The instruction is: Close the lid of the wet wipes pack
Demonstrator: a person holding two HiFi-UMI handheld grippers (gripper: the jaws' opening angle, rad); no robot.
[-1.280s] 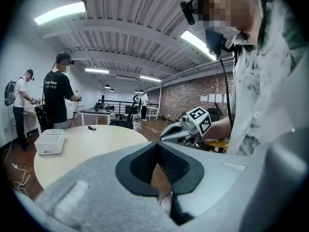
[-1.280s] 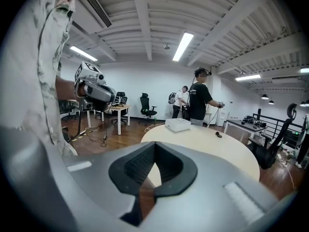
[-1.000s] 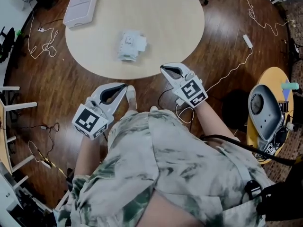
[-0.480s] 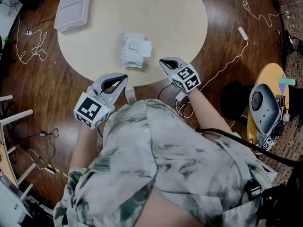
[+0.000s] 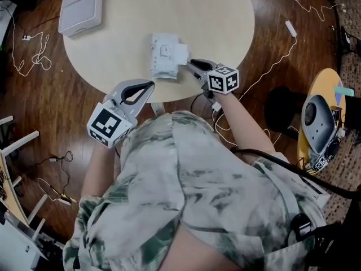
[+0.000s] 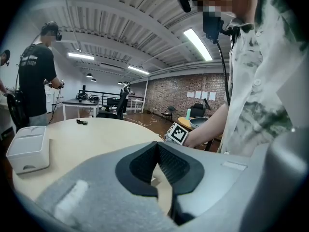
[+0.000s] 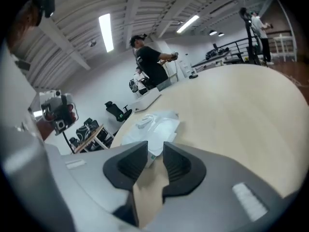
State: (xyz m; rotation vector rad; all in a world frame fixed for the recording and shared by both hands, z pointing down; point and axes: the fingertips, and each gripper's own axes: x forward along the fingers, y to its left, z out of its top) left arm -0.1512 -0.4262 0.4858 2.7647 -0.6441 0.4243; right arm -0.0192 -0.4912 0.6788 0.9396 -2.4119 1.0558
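Observation:
The white wet wipes pack lies near the front edge of the round beige table, its lid flap lifted open toward the right. My right gripper reaches over the table edge, tips just right of the pack. Its jaws have just been opening and stand apart; in the right gripper view the pack lies right ahead of the right gripper, and no pad presses on it. My left gripper hovers at the table's front edge, below and left of the pack, its fingertips together and empty.
A white lidded box sits at the table's far left. White cables run over the wooden floor. A small yellow side table with a grey device stands at the right. A person stands beyond the table.
Both grippers moved forward toward the table. The right one rolled, came over the table edge beside the pack and its jaws opened. The left stays shut.

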